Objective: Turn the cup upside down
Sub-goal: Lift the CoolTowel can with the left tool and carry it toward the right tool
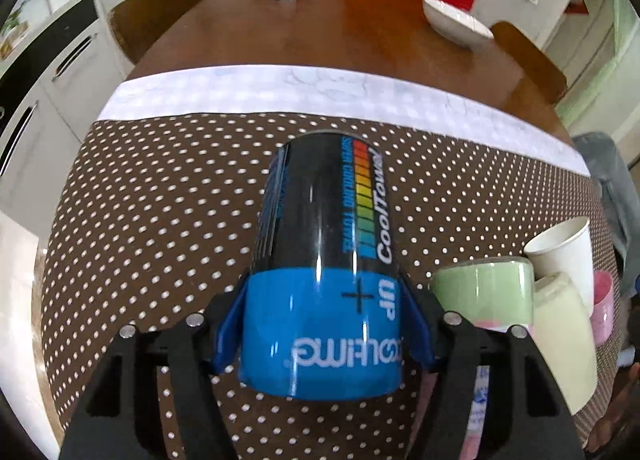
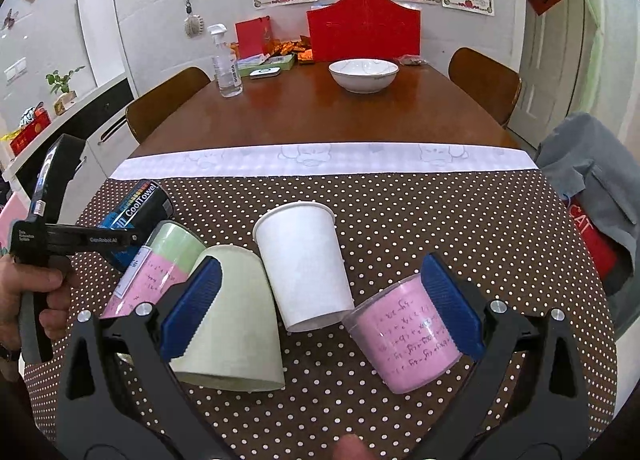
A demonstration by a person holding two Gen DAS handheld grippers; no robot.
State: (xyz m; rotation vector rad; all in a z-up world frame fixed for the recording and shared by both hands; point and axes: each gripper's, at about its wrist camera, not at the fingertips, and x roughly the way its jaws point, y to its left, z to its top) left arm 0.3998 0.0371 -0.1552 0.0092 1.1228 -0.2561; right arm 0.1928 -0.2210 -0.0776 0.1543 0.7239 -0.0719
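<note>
My left gripper [image 1: 324,324] is shut on a black and blue "CoolTowel" cup [image 1: 324,260], its printing upside down, held tilted over the dotted cloth; it also shows in the right wrist view [image 2: 140,207]. My right gripper [image 2: 320,300] is open and empty above a group of cups. An upright white paper cup [image 2: 304,260] stands between its fingers. A cream cup [image 2: 236,320] stands upside down by the left finger [image 2: 192,304]. A pink cup [image 2: 408,332] stands upside down by the right finger [image 2: 452,304]. A green and pink cup [image 2: 160,268] is further left.
A brown dotted tablecloth [image 2: 440,219] with a white border covers the near end of a wooden table [image 2: 320,115]. A white bowl [image 2: 363,74], a spray bottle [image 2: 226,63] and a red bag [image 2: 364,31] stand at the far end. Chairs stand on both sides.
</note>
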